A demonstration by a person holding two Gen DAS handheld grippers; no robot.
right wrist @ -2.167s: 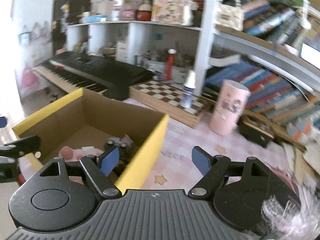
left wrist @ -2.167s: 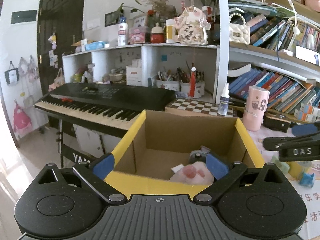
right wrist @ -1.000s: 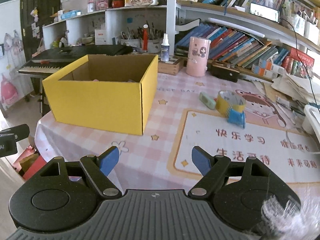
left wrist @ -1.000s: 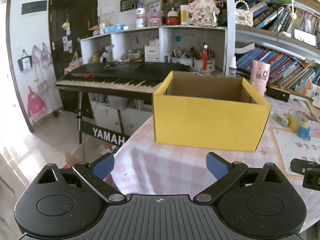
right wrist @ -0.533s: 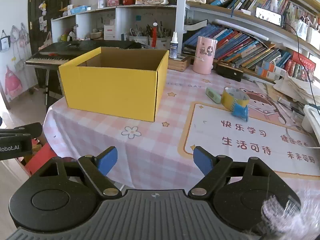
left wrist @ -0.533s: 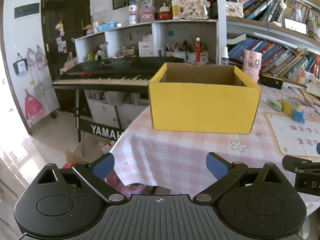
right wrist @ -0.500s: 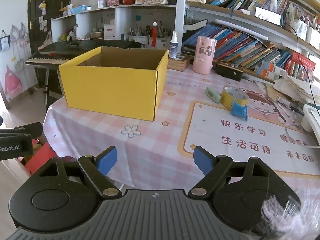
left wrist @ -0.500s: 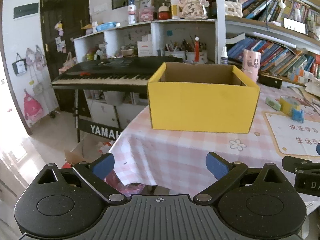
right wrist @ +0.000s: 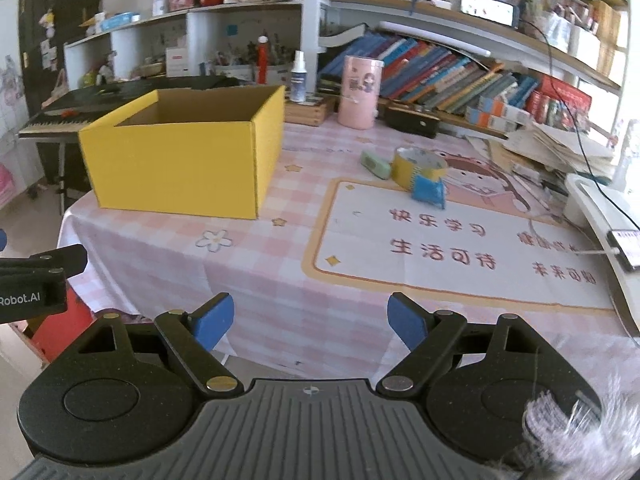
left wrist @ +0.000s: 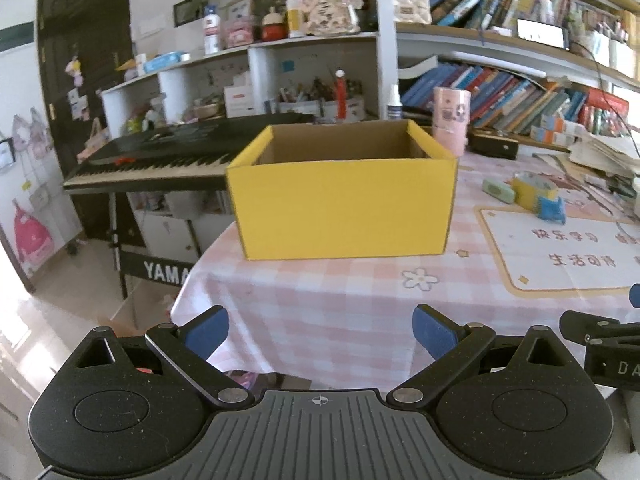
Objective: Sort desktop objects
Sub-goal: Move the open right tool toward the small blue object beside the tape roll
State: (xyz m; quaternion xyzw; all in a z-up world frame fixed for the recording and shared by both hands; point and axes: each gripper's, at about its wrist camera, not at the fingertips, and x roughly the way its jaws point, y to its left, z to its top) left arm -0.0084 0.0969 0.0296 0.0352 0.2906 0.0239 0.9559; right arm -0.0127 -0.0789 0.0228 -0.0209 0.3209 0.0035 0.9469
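Where it stands on the checked cloth, the yellow box [right wrist: 176, 168] is open-topped.

Surfaces, mostly matt.
Matt yellow cardboard box [right wrist: 180, 160], raw brown inside. Pink checked cloth [right wrist: 168, 264], soft, creased at the edge. Smooth printed mat [right wrist: 440, 248], slight sheen. Glossy tape roll [right wrist: 418, 166]. Black speckled plastic gripper [right wrist: 310, 318] body, blue rubbery pads [right wrist: 214, 320], bright metal pins.

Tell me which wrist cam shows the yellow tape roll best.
Right wrist. The yellow tape roll sits nearer mid-frame there, larger and sharper, between the green eraser and a blue packet. The left wrist view shows the same roll only smaller and blurrier, near its right edge.
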